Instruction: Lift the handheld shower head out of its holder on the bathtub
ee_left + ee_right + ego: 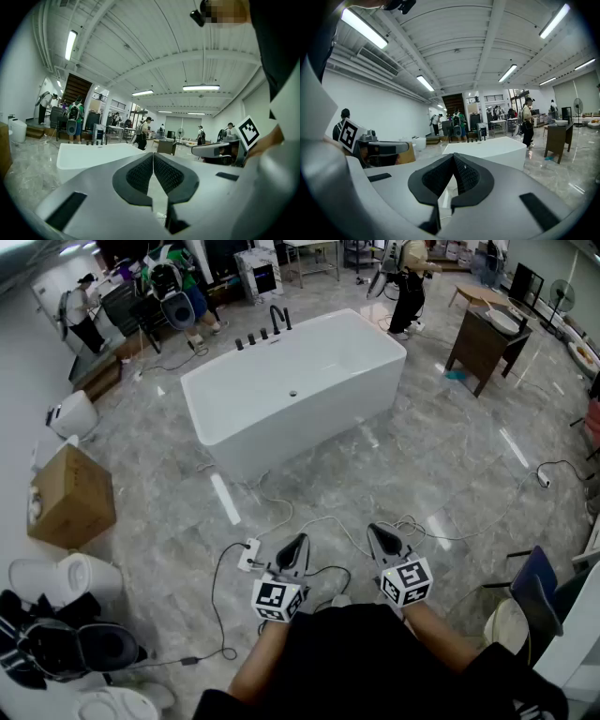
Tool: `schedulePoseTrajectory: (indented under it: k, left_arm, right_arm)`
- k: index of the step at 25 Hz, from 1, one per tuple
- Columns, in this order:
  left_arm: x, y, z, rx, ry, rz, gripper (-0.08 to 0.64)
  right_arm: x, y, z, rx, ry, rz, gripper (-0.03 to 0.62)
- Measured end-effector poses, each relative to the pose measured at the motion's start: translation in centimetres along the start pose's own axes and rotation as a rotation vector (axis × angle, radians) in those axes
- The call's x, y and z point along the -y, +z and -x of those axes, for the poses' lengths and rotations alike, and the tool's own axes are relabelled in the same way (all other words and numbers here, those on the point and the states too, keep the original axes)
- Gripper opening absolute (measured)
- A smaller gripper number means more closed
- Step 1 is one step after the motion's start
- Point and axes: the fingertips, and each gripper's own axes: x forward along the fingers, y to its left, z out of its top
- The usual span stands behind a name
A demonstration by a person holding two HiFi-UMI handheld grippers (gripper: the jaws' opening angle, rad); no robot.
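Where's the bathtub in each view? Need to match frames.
Head view: bathtub upper centre, set diagonally on the floor.
Left gripper view: bathtub left of centre, beyond the jaws.
Right gripper view: bathtub just right of centre, beyond the jaws.
Shared landmark: person in green standing past the tub's far end.

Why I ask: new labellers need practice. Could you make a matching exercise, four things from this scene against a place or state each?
Things:
1. bathtub
2. cardboard box
3. left gripper
4. brown table

Place or state:
a. jaws shut, nothing between them
b. upper right of the head view
c. left edge of the head view
d. white, mid-room

Pairs: 1-d, 2-c, 3-a, 4-b
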Motion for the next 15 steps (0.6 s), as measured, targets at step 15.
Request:
schedulePoseTrajectory:
  k: [15]
  left_arm:
    - [1.9, 0.6, -1.9, 0.03, -0.023, 0.002, 0.006]
  right_arm:
    - [2.2, 0.9, 1.2, 0.067, -0.027, -0.011, 0.0]
